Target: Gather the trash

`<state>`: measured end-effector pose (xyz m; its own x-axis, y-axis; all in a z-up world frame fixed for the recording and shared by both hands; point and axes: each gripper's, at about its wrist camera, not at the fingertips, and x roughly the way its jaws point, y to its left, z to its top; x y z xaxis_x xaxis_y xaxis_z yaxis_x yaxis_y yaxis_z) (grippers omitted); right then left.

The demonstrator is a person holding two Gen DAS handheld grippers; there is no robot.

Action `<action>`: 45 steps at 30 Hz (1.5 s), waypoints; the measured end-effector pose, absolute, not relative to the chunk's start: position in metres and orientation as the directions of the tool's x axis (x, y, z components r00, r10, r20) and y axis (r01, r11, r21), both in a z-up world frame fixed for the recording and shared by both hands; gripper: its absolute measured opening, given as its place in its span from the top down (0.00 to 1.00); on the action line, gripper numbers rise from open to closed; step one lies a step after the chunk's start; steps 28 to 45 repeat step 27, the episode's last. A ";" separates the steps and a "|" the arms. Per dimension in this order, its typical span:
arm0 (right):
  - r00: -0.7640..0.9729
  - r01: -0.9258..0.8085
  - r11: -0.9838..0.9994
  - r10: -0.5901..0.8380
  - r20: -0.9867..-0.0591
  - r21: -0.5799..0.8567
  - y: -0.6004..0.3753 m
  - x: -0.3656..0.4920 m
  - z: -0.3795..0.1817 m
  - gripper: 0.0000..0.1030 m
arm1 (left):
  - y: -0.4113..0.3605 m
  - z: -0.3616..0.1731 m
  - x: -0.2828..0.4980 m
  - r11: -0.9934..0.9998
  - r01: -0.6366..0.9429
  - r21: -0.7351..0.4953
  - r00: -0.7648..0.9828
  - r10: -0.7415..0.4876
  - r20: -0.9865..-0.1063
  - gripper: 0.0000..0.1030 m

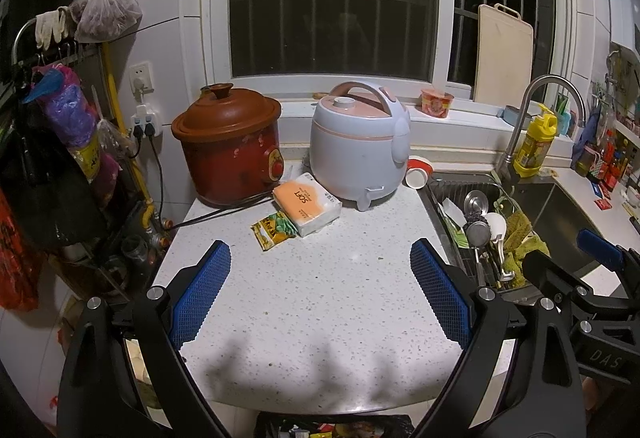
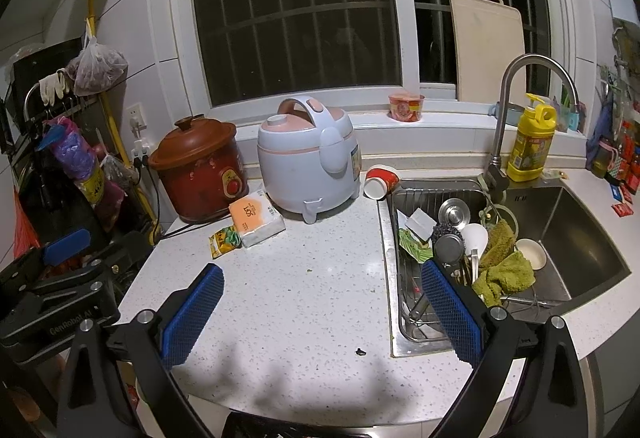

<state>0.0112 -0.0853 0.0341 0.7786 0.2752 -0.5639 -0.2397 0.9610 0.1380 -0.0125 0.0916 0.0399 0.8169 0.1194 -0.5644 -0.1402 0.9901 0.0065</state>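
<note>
Jaws spread, empty, on left gripper (image 1: 321, 270) and right gripper (image 2: 322, 292); snack wrapper (image 1: 273, 229) beside tissue pack (image 1: 307, 203).

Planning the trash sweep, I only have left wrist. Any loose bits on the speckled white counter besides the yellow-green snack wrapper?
Observer: Yes. The right wrist view shows a small dark scrap on the speckled white counter, near its front edge, between the fingers of the open right gripper.
Operator: Anything in the steel sink basin? It's dark for me.
Observer: A small white bowl sits in it, right beside the crumpled green cloth.
</note>
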 end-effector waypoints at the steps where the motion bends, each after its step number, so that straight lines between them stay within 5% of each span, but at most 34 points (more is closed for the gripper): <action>1: 0.778 -0.240 0.961 0.275 -0.564 0.138 -0.085 0.011 0.034 0.05 | 0.092 0.040 -0.013 0.990 -0.140 0.005 0.817 0.118 -0.565 0.14; 45: 0.764 -0.240 0.959 0.282 -0.581 0.149 -0.087 0.013 0.029 0.05 | 0.090 0.039 -0.013 0.988 -0.157 -0.013 0.810 0.121 -0.573 0.14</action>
